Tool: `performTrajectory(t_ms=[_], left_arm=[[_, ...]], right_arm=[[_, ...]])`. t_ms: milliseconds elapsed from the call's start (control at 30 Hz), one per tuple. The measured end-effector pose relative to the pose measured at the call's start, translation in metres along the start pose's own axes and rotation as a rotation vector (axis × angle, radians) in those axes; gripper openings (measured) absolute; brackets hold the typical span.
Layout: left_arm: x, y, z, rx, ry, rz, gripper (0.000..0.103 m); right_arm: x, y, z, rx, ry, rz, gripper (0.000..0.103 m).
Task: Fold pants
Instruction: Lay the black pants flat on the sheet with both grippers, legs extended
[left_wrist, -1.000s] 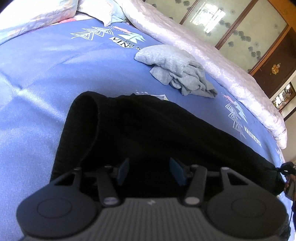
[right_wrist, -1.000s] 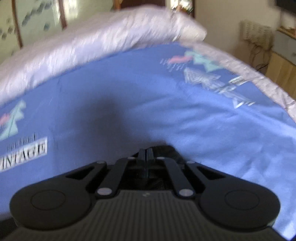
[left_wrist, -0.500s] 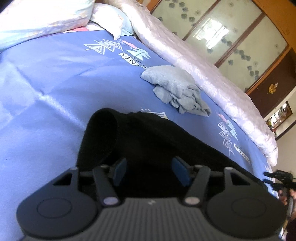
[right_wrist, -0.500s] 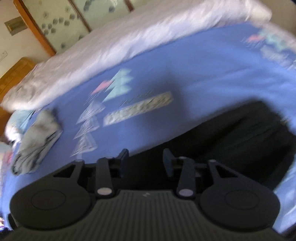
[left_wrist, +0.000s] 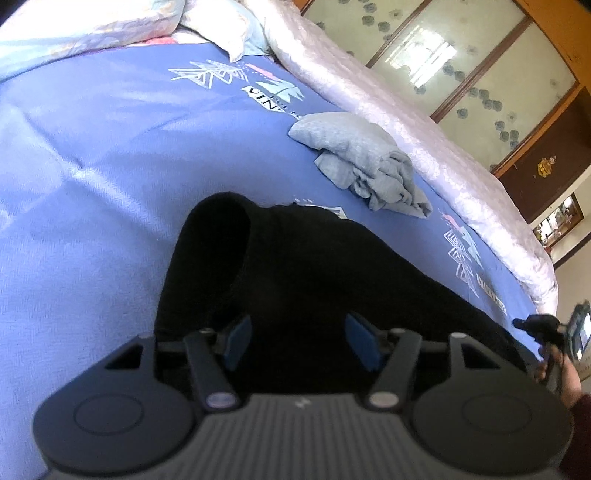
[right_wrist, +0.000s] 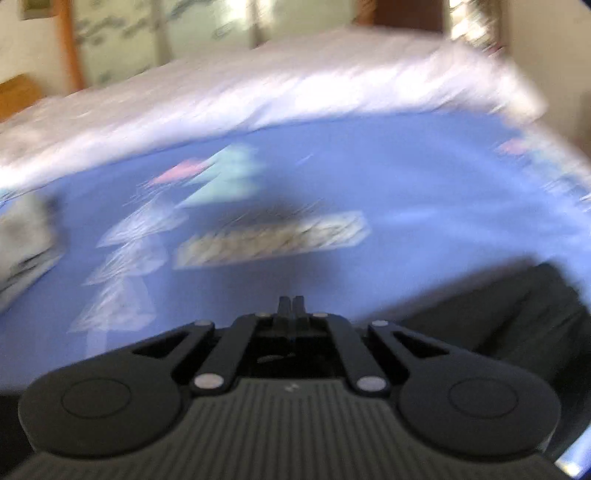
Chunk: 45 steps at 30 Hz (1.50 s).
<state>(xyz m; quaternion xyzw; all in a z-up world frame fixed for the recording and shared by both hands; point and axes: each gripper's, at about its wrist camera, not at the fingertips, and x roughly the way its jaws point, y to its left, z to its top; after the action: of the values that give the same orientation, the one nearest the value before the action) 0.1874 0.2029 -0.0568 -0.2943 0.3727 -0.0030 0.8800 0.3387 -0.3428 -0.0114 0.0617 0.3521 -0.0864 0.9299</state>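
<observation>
The blue bedsheet (left_wrist: 92, 155) fills the view, black pants (left_wrist: 295, 266) spread across its near side, a crumpled grey garment (left_wrist: 362, 155) lying beyond. The left gripper (left_wrist: 301, 341) hovers over the pants, jaws parted, pinching nothing. The right gripper (right_wrist: 291, 304) sits clamped shut, empty, pants off to its right.

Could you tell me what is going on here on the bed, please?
A person with a gripper in each hand is folding black pants laid out on a blue bedsheet. The left gripper hovers over the pants with its jaws open and nothing pinched. The right gripper is shut and empty above the sheet, with the pants off to its right; that view is blurred. A crumpled grey garment lies further up the bed.
</observation>
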Motion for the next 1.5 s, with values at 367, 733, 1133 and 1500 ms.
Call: performTrajectory(t_ms=[367,733,1133,1500], left_arm=[[-0.048,0.007,0.002,-0.042,-0.038,-0.013,0.06],[-0.129,0.033,-0.04,-0.072,0.024,0.049,0.077],[-0.132,0.038,-0.072,-0.146,0.074,0.043,0.094],[-0.144,0.005,-0.086,0.132,0.061,0.106,0.007]], right_arm=[[-0.101,-0.061,-0.039,0.1,0.056,0.211,0.016],[-0.234,-0.078,-0.149,0.073,0.068,0.275,0.033],[-0.254,-0.059,-0.202,0.177,0.176,0.33,0.035],[-0.257,-0.032,-0.208,0.176,0.179,0.347,0.036]])
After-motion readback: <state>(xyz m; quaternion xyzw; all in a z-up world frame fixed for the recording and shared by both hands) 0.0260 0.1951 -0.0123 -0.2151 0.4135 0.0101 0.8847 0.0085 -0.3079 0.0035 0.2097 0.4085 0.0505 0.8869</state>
